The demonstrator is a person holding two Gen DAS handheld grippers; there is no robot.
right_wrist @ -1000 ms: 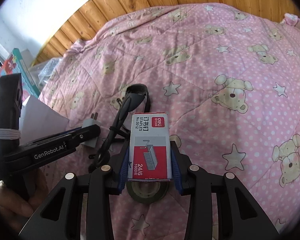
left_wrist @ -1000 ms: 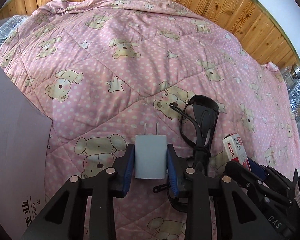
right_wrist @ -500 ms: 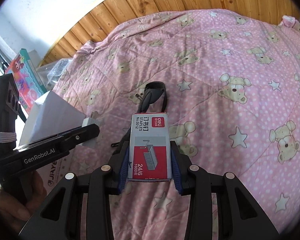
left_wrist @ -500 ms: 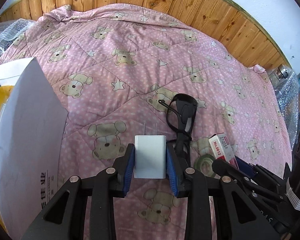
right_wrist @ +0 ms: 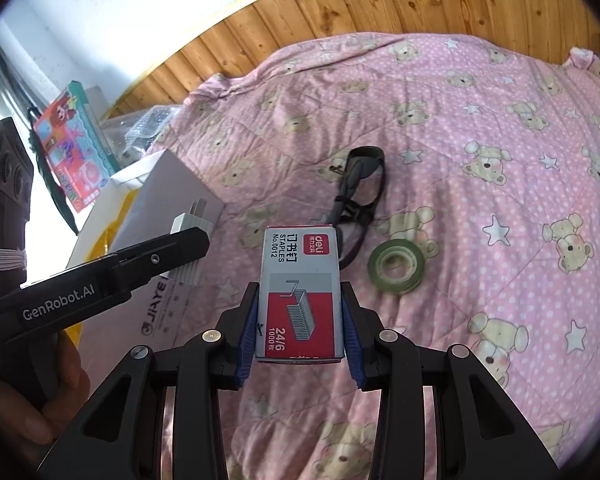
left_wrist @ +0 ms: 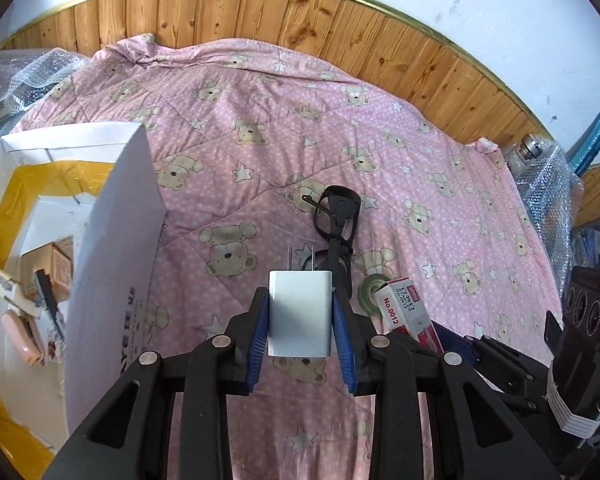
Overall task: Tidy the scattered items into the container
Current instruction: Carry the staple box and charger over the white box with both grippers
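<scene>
Clamping a white wall charger (left_wrist: 300, 312) between blue pads, the left claw (left_wrist: 300, 320) holds it, prongs forward, above the pink bear-print quilt (left_wrist: 260, 160), just right of the white cardboard box (left_wrist: 116, 240). The right claw (right_wrist: 300, 320) is closed on a red-and-grey staples box (right_wrist: 300, 292). Black glasses (right_wrist: 356, 196) and a green tape roll (right_wrist: 396, 266) lie on the quilt, near each other.
</scene>
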